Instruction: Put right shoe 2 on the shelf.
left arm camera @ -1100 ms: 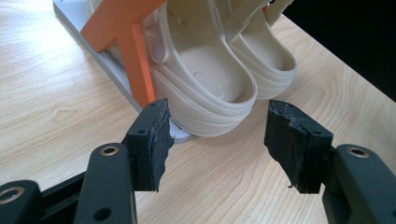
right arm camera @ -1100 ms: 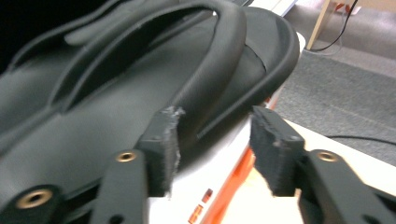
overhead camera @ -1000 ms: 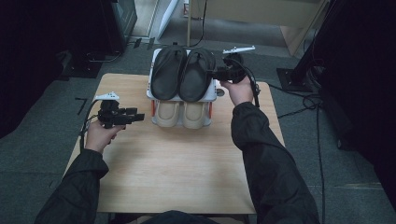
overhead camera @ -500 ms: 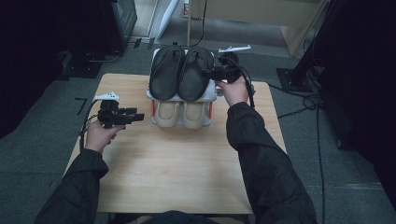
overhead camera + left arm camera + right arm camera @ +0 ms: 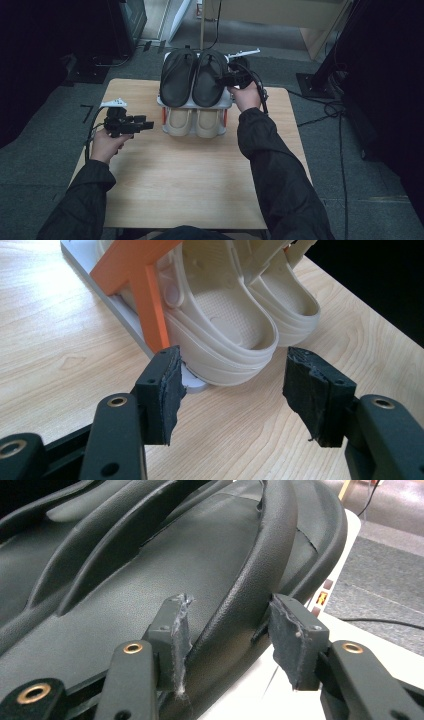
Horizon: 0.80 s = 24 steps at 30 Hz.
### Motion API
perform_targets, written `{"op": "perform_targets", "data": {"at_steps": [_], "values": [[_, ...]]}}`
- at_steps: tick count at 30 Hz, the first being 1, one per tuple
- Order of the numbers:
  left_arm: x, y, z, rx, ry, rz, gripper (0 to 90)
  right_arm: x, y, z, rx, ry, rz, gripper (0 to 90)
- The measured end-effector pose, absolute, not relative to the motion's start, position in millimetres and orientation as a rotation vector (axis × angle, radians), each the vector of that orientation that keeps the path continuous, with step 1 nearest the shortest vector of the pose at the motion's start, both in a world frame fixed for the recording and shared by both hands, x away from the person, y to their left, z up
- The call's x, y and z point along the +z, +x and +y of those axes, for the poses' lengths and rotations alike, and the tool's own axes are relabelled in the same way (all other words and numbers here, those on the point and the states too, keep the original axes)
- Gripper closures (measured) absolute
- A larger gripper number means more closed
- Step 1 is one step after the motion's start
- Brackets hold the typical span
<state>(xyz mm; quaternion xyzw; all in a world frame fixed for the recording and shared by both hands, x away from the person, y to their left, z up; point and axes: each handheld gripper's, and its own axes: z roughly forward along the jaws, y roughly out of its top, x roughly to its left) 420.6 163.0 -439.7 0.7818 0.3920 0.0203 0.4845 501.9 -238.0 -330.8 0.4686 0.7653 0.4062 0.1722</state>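
Observation:
A white rack with orange struts stands at the table's far middle. Two black sandals lie on its top tier and two beige clogs sit below. My right gripper is at the right sandal; it is open, and its jaws straddle the sandal's outer strap with gaps on both sides. My left gripper hovers left of the rack, open and empty. In the left gripper view it points at the heel of the nearer clog.
The wooden table has bare surface in front of the rack. Cables run over the grey floor at the right, by a dark stand base. Wooden furniture stands behind the table.
My right gripper has moved from the rack's right side up and inward onto the right black sandal's strap. The left gripper has stayed put.

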Motion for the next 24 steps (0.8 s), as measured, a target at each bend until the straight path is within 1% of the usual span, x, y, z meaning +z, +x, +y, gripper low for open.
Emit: {"op": "perform_targets", "data": {"at_steps": [2,5,7,15,24], "values": [[-440.0,420.8,163.2,0.048,1.905,0.955,40.9,-331.2,502.1,-238.8,1.166,1.334,2.172,48.9],[-440.3,420.9,163.5,0.046,1.905,0.958,40.9,-329.0,499.4,-239.1,1.174,1.339,2.189,42.5],[-440.4,420.8,163.5,0.047,1.907,0.960,40.9,-324.6,493.9,-240.8,1.184,1.335,2.202,41.3],[-440.7,419.7,159.2,0.046,1.917,0.956,40.8,-315.1,464.8,-261.8,1.223,1.250,2.213,41.4],[-444.1,418.9,159.7,0.054,1.938,0.964,40.2,-328.5,442.0,-285.7,1.242,1.186,2.227,42.0]]}}
